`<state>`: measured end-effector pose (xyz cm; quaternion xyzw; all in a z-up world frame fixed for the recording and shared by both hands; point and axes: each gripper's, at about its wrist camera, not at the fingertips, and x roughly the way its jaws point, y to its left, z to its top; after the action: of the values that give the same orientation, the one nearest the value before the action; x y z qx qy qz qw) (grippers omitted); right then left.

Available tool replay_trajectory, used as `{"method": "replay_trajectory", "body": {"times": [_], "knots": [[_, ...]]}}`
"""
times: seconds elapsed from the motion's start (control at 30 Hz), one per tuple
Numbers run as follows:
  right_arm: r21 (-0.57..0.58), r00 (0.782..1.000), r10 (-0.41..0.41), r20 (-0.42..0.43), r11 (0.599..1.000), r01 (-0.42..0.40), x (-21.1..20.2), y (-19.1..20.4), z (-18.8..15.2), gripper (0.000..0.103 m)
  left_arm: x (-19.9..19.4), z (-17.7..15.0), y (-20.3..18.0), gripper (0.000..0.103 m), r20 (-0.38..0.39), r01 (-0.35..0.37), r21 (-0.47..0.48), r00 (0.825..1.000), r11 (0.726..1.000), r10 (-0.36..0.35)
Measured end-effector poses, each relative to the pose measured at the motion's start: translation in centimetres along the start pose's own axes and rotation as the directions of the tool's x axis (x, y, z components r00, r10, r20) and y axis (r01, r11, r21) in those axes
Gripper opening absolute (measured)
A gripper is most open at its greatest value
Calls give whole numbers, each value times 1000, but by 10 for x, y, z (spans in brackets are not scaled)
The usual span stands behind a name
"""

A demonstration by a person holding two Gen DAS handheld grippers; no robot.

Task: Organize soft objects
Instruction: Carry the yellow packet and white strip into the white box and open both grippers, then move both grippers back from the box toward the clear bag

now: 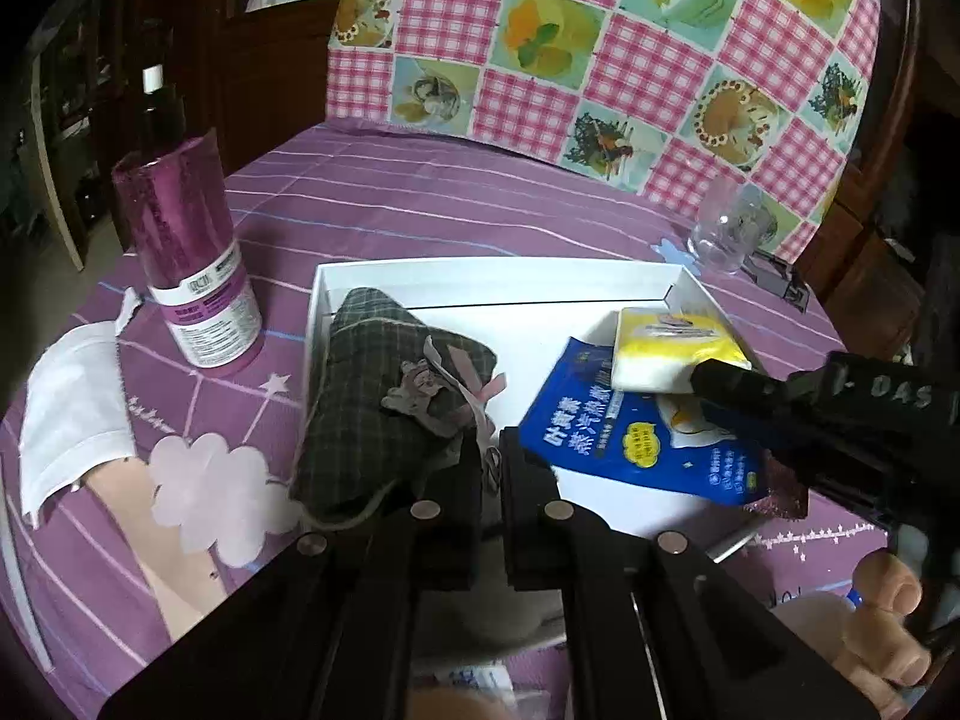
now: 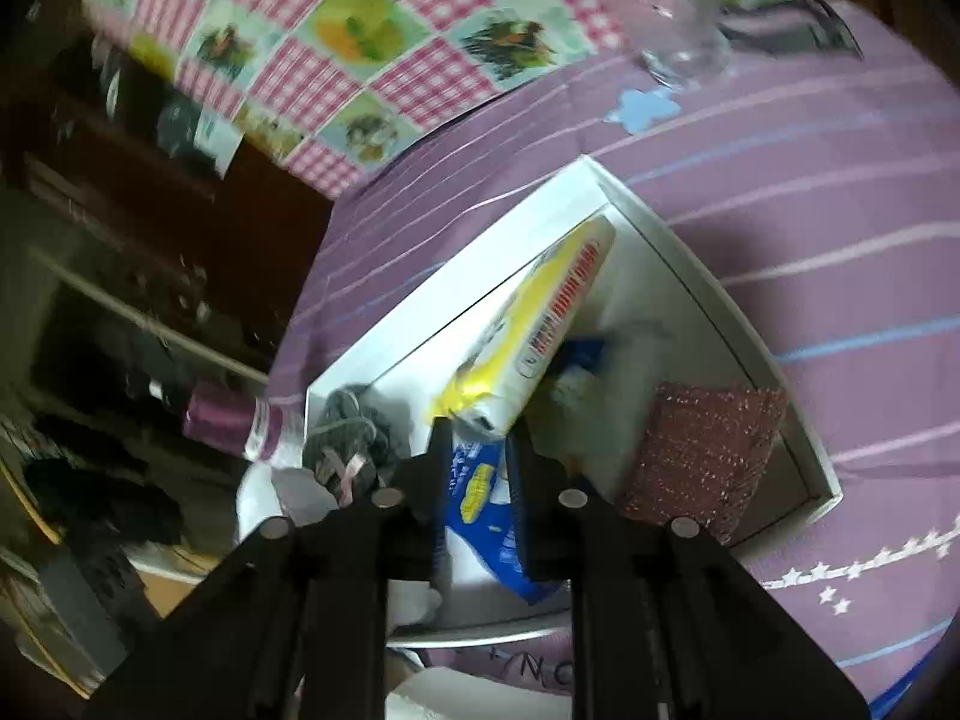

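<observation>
From the left wrist camera we look down on a white box (image 1: pixel 498 276) on a table with a purple cloth (image 1: pixel 420 192). Inside the box, at its left end, lies a plaid cloth pouch (image 1: pixel 372 396); our left gripper (image 1: pixel 491 480) has its jaws nearly together on the pouch's near edge, seemingly pinching the fabric to settle it there. At the box's right end lie a blue packet (image 1: pixel 600 438) and a yellow tissue pack (image 1: pixel 672 348). Left of the box stand a purple roll (image 1: pixel 192 258) and a white mask (image 1: pixel 72 414).

From the right wrist camera our right gripper (image 2: pixel 477 450) has its jaws narrowly parted around the blue packet (image 2: pixel 480 498), without clearly pressing it. A glittery sponge (image 2: pixel 702 450) lies in the box's (image 2: pixel 750 360) right end.
</observation>
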<state>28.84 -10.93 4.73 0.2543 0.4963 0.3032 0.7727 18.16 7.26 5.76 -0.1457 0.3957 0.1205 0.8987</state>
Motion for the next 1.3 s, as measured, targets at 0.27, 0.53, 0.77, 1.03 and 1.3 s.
{"method": "replay_trajectory", "body": {"times": [0.27, 0.53, 0.77, 1.03, 1.3], "knots": [[-105, 991, -88, 99, 990, 99, -32, 28, 2, 68, 10, -3, -8, 4, -5, 26, 19, 1000, 999, -26], [-171, 974, -220, 57, 959, 227, -38, 34, 3, 68, 3, -10, -15, 26, 3, 29, 61, 1000, 998, -29], [-180, 972, -225, 72, 955, 234, -46, 36, 1, 68, -24, -11, -13, 76, 75, 64, 42, 995, 997, -67], [-236, 969, -219, 116, 941, 241, -71, 59, -8, 68, -63, -6, -12, 79, 130, 81, 55, 988, 995, -88], [-304, 946, -275, 169, 899, 316, -105, 70, -33, 68, -94, -14, -10, 79, 147, 74, 86, 985, 993, -87]]}}
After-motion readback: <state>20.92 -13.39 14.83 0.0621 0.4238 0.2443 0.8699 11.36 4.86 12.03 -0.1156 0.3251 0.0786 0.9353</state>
